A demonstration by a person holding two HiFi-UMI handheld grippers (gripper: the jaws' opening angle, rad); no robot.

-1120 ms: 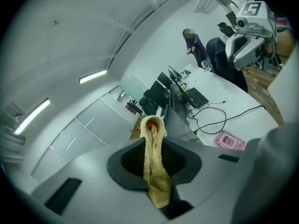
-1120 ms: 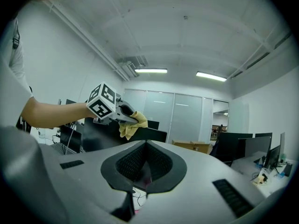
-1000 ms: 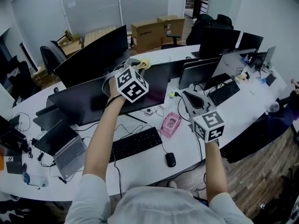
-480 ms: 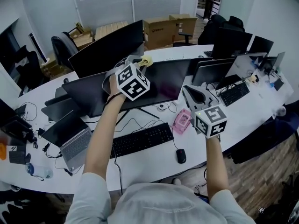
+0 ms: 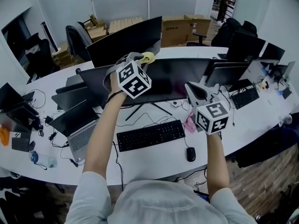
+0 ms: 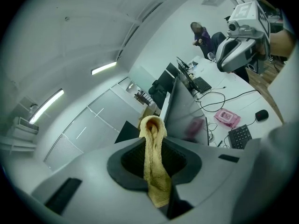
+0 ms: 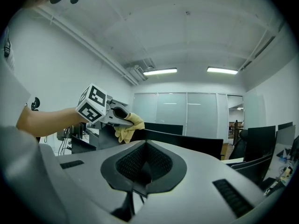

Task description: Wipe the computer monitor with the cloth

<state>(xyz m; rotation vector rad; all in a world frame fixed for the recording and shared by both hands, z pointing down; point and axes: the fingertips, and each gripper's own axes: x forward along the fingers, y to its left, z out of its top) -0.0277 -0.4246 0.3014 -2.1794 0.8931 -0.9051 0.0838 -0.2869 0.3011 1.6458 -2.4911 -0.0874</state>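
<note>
A long white curved desk [image 5: 154, 167] ran across an open office, with glass partitions and brown cardboard boxes [image 5: 180, 26] behind it. Its near edge curved just in front of us. A bare strip of desk lay between that edge and the black keyboard [image 5: 150, 135], with the black mouse [image 5: 190, 154] off to the right. The wide black computer monitor [image 5: 175, 80] stood past the keyboard on a splayed stand, screen toward us. A second dark monitor [image 5: 126, 43] stood just behind it, so the room above the top edge was free but the gap behind was narrow. An open grey laptop [image 5: 79, 129] bounded the left side, and more screens crowded the right.

The yellow terry cloth [image 5: 146, 57] sat at the wide monitor's top edge, left of its middle; we could not tell whether it touched the frame. The left tool [image 5: 139, 58] was up there on an outstretched arm, its jaws closed on the cloth. A fold stuck out past the tips and the rest ran back between the pads. The right tool [image 5: 189, 85] hovered lower, in front of the monitor's right half and above a pink packet [image 5: 188, 124], well apart from the cloth. Its jaws were pressed together with nothing between them.
</note>
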